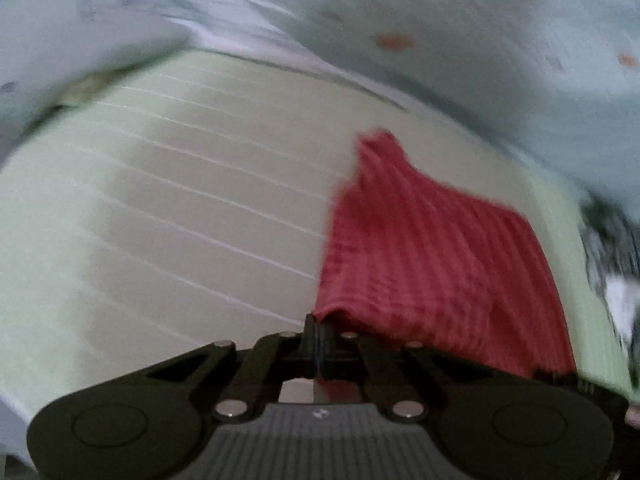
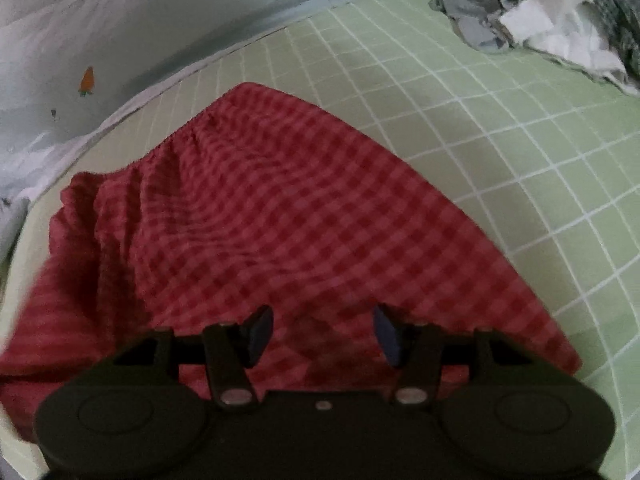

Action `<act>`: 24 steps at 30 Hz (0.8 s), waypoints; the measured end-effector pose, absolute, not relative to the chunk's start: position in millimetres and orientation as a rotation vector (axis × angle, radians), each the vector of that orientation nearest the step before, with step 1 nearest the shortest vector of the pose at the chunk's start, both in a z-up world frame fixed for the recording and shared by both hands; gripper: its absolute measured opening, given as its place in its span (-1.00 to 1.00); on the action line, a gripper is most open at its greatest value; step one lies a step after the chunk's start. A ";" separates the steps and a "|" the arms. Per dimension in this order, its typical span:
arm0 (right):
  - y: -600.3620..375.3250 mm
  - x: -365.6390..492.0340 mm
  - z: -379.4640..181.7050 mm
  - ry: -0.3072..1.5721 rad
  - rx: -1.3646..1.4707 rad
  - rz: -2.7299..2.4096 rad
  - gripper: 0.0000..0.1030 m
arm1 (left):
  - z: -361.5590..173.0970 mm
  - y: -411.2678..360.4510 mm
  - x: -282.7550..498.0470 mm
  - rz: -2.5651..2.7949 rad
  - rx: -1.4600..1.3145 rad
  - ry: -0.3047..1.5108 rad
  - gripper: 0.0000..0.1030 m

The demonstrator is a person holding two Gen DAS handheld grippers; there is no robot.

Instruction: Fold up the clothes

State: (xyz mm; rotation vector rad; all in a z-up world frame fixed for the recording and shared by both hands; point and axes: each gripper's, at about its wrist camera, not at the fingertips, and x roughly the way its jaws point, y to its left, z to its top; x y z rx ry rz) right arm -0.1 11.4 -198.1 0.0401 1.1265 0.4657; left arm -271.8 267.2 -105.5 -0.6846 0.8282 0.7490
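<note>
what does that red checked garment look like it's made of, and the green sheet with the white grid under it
The red checked garment looks like thin woven cloth, probably cotton gingham with a matte finish: it puckers at its gathered edge and drapes in soft folds. The green sheet also looks like soft matte fabric, likely printed cotton or a blend, lying with gentle dips. The fibre cannot be confirmed.

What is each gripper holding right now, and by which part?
The left gripper is shut on the red checked garment, pinching a corner of its edge. The right gripper is open above the cloth, holding nothing.
</note>
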 end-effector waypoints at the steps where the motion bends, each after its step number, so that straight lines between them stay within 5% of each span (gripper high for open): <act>1: 11.3 -2.0 -198.7 1.123 0.035 0.464 0.10 | -100.5 272.5 -284.1 0.781 -0.694 0.811 -1.00; 6: 14.5 -15.7 -197.1 1.108 -0.002 0.451 0.18 | -103.4 295.7 -332.4 1.023 -0.703 0.828 -0.97; 15: 17.2 -32.8 -194.5 1.094 -0.043 0.392 0.55 | -126.4 293.9 -313.9 0.851 -0.690 0.885 0.02; 20: 10.6 -34.3 -187.2 1.074 -0.059 0.357 0.60 | -145.7 270.7 -285.5 0.693 -0.483 1.035 -0.03; 24: 4.5 -39.7 -188.3 1.077 -0.072 0.333 0.60 | -158.1 254.9 -284.1 0.627 -0.394 1.085 -0.42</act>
